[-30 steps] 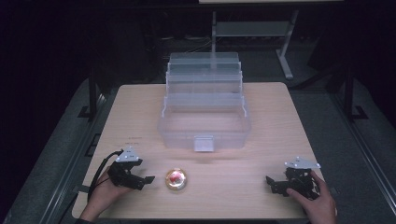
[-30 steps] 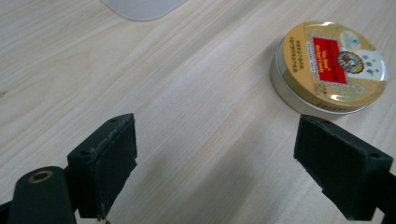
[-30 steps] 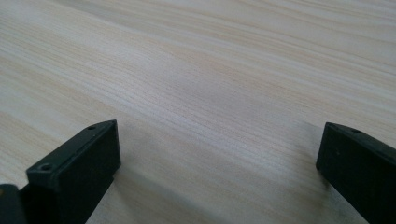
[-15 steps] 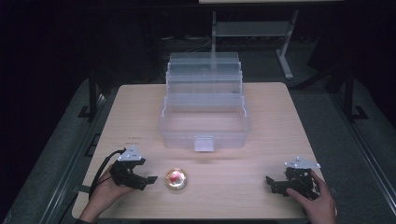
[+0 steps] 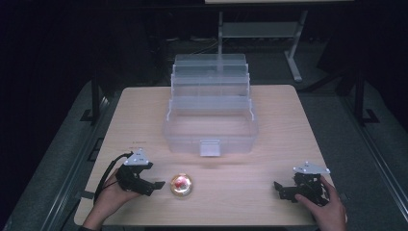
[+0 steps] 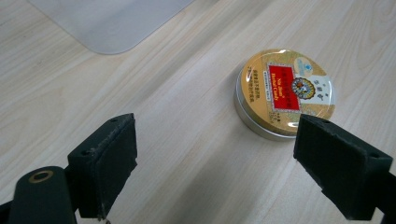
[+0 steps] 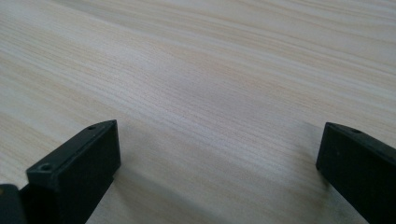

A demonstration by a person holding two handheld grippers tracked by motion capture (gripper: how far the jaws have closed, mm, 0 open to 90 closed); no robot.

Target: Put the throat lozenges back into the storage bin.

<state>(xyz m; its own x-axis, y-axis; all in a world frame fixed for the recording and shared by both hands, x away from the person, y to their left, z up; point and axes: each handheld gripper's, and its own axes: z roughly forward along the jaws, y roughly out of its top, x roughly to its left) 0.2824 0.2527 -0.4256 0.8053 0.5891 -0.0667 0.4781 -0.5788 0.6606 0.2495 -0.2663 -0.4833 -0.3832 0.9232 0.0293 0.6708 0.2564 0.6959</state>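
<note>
The left gripper (image 5: 156,184), jaws released, rests just beside a round gold tin (image 5: 181,185) on the worktop (image 5: 269,110), while the right gripper (image 5: 280,187), also released, lies well apart from the tin.

tin (image 5: 181,185) before box (image 5: 210,126) | left hand-held gripper (image 5: 155,185) beside (apart)

Right claw (image 7: 219,172) (jaws wide apart) over table (image 7: 210,70).

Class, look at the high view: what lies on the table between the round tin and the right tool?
Nothing: between the round tin and the right tool the high view shows only bare wooden table.
</note>
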